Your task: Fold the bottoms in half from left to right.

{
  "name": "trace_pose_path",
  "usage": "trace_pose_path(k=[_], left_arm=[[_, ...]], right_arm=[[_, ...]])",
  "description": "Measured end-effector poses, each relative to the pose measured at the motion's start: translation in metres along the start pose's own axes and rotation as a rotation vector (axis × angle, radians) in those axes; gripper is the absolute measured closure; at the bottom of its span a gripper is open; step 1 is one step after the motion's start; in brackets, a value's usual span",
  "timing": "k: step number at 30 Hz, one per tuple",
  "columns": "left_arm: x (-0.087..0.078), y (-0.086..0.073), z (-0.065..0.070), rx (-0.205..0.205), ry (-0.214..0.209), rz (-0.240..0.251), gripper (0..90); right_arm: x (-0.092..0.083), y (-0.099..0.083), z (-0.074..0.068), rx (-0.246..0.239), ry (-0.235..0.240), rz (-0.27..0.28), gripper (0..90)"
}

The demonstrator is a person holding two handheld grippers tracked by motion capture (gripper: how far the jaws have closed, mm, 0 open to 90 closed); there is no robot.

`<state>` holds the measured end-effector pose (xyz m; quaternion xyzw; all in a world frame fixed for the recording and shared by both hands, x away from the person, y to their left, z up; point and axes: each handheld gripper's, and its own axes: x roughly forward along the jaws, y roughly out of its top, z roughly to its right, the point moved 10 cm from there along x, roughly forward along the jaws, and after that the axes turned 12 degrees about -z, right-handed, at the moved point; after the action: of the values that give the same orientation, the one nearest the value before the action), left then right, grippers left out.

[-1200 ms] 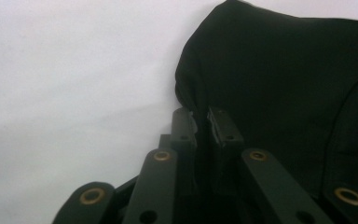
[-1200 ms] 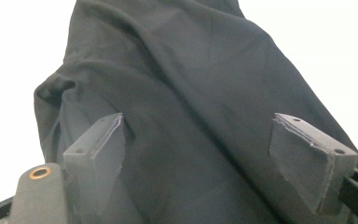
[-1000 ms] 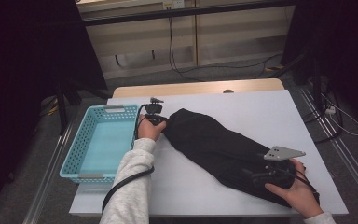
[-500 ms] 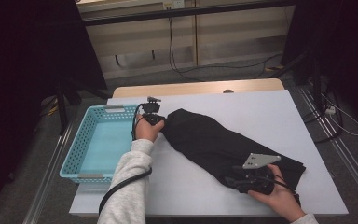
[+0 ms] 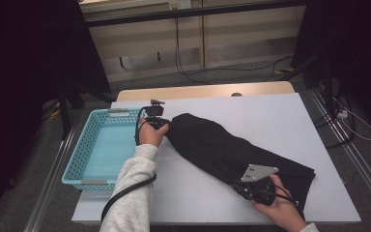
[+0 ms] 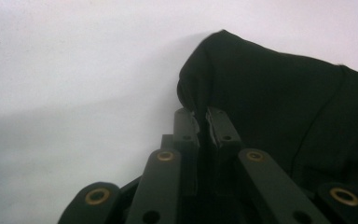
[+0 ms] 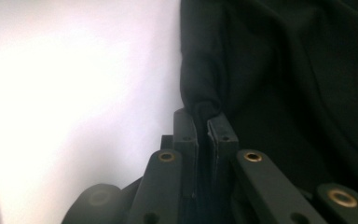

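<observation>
Pinching plain black cloth (image 5: 232, 150), left claw (image 6: 202, 113), right claw (image 7: 204, 112)

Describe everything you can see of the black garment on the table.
The black garment looks like soft, matte cloth, folded into a long bundle lying slantwise across the white table, from beside the blue basket toward the near right corner. Folds and a seam show. The left claw is shut on its far-left end; the right claw, whose jaws have just been closing, pinches a rolled edge near the other end.
</observation>
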<state>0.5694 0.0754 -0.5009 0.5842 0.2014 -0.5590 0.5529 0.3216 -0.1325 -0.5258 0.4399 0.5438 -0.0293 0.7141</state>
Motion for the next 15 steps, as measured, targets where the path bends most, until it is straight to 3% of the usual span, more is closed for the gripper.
trace_pose_path(k=[3,6,9,11,15], left_arm=[[0.002,-0.005,-0.004,-0.011,0.011,-0.034,83.5],[0.007,-0.006,-0.002,0.019,0.030,-0.033,80.9],[0.014,-0.004,-0.002,0.036,0.039,-0.006,62.7],[0.017,0.000,-0.003,0.067,0.049,0.021,46.1],[0.022,0.004,-0.007,0.077,0.048,0.046,34.7]], right_arm=[[-0.006,-0.009,-0.006,-0.024,0.031,-0.016,84.7],[-0.006,-0.012,-0.011,-0.048,0.039,-0.027,83.8],[-0.004,-0.010,-0.012,-0.046,0.055,-0.025,73.4],[-0.005,-0.009,-0.013,-0.034,0.066,-0.020,56.3],[-0.015,-0.001,0.002,0.015,0.027,0.028,45.7]])
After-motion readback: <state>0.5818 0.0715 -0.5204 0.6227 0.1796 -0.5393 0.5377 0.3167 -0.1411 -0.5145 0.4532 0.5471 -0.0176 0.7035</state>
